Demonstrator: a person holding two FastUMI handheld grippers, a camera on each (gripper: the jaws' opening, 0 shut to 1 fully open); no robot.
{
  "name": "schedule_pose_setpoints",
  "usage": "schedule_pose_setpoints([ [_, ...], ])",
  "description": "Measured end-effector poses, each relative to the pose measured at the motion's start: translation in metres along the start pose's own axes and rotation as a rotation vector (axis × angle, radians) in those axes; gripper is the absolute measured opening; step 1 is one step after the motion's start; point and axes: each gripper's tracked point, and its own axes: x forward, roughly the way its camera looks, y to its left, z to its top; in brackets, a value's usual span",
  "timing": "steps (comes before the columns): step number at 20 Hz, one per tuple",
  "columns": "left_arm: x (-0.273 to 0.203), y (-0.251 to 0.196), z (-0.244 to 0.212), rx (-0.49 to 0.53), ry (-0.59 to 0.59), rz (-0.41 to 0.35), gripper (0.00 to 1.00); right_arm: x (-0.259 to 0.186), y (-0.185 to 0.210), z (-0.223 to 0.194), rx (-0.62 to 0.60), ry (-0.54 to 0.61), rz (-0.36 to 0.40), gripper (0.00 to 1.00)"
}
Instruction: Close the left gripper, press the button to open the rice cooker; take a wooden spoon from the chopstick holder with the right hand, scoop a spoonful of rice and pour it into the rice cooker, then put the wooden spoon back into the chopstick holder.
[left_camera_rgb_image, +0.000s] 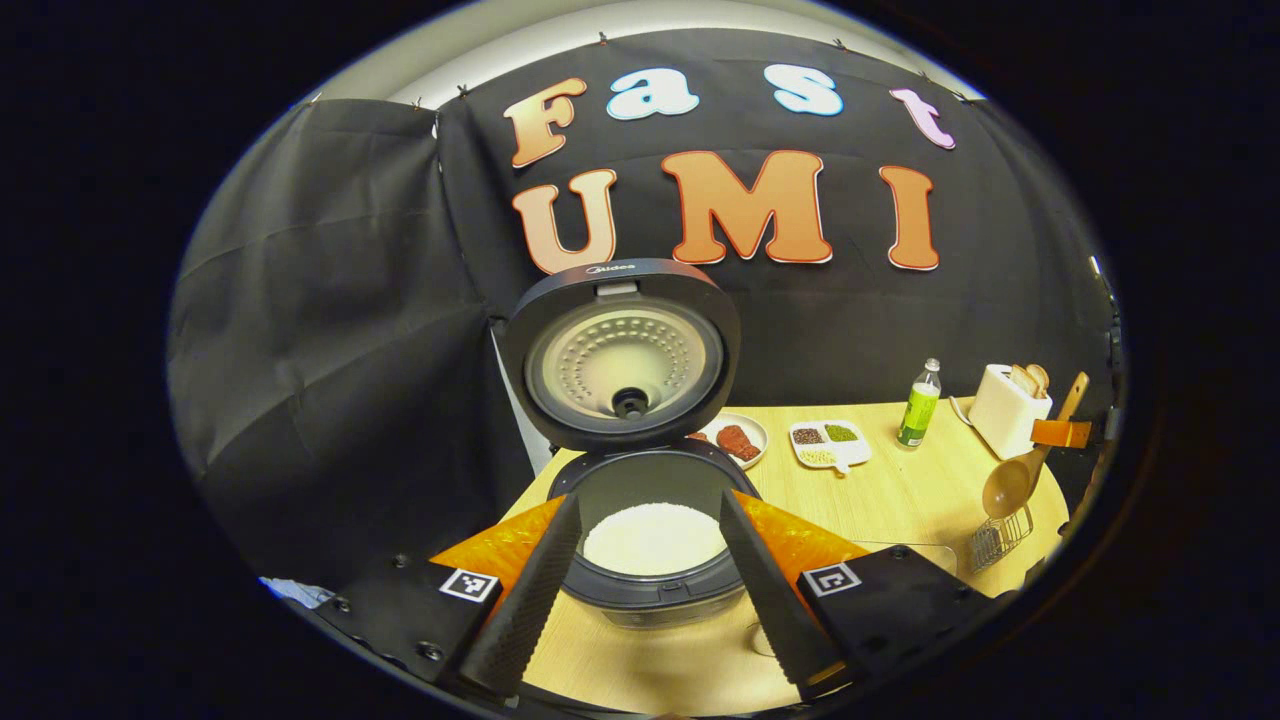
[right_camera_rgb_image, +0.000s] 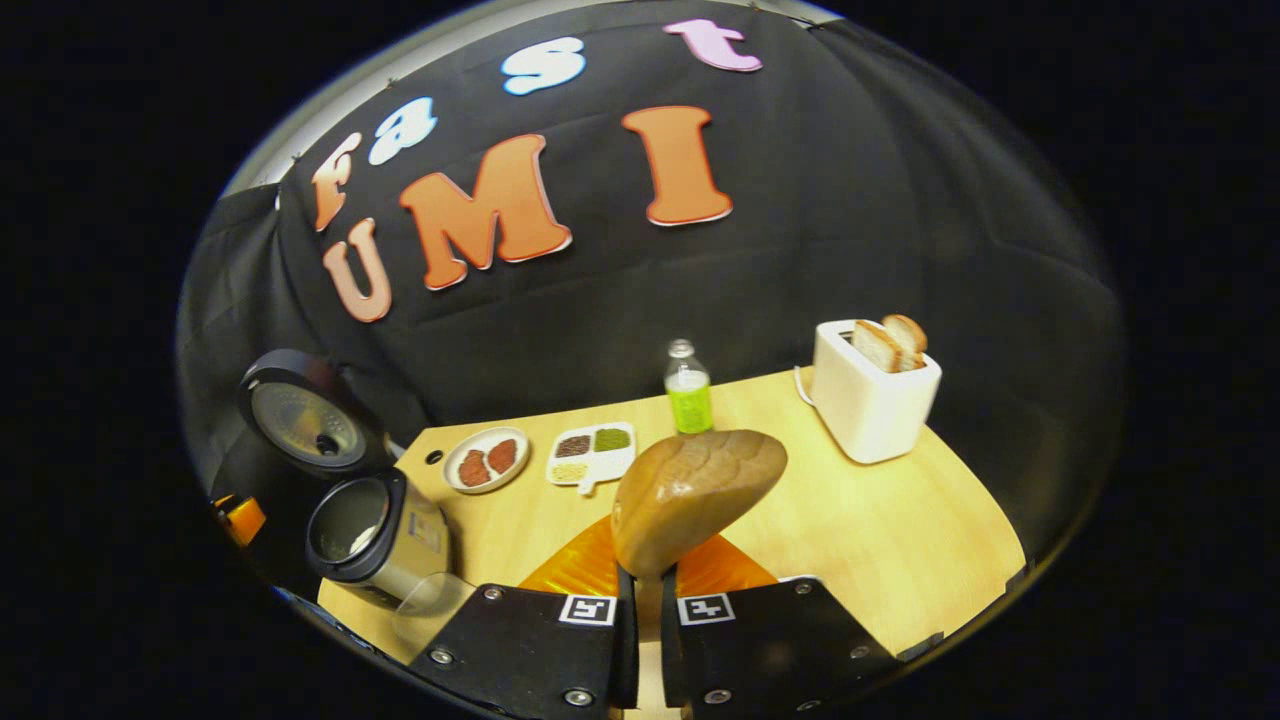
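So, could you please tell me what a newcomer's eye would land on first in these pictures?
Probably the rice cooker, lid up, with white rice in its pot, right ahead of the open left tool. Next, the wooden spoon clamped in the right tool, its bowl looming large before the white toaster holding bread at the table's far right.

We've got two handheld grippers here, same build. The left gripper (left_camera_rgb_image: 650, 585) has chunky black housing blocks studded with small round screws, each block wearing a little square black-and-white marker tag, plus glossy orange panels behind long ridged fingers (left_camera_rgb_image: 525, 605). On the right gripper (right_camera_rgb_image: 641, 625) we see the same black blocks, silver screw heads, paired square marker tags and an orange panel up front.
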Motion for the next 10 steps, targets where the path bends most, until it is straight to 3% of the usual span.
schedule_pose_setpoints([
  [2, 0.000, -0.006, 0.003, 0.020, 0.002, 0.000, 0.90, -0.001, -0.030, -0.003, 0.028, -0.004, -0.057, 0.08],
  [7, -0.002, -0.021, 0.011, 0.040, 0.004, -0.006, 0.95, 0.009, -0.071, -0.021, 0.081, 0.020, -0.122, 0.08],
  [8, -0.002, -0.022, 0.012, 0.042, 0.006, -0.009, 1.00, 0.011, -0.075, -0.029, 0.084, 0.035, -0.126, 0.08],
  [9, -0.002, -0.023, 0.012, 0.041, 0.011, -0.010, 0.88, 0.012, -0.078, -0.036, 0.088, 0.049, -0.132, 0.08],
  [10, -0.001, -0.024, 0.011, 0.036, 0.022, -0.009, 0.88, 0.013, -0.080, -0.044, 0.096, 0.067, -0.137, 0.08],
])
